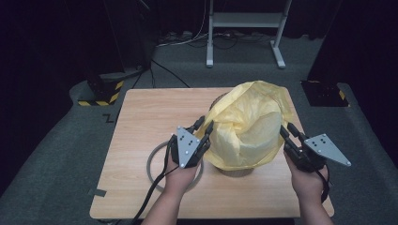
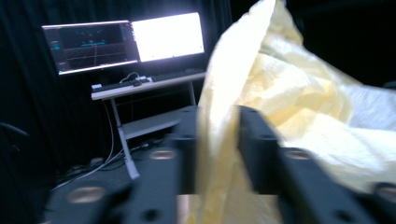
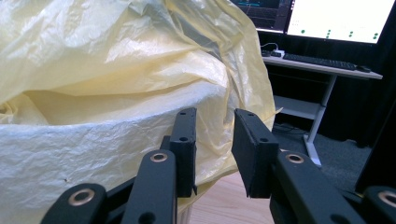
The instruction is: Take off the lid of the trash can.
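A yellow plastic bag billows over a round bin on the wooden table. My left gripper is at the bag's left edge. In the left gripper view the film runs between its two jaws and back toward the camera, and the jaws are shut on it. My right gripper is at the bag's right edge. Its jaws stand a little apart with nothing clearly pinched, and the bag's hanging edge lies just beyond the fingertips.
A grey ring lies flat on the table, partly under my left hand. Past the table's far edge stand a white desk frame and two bases with hazard stripes. Lit monitors sit on that desk.
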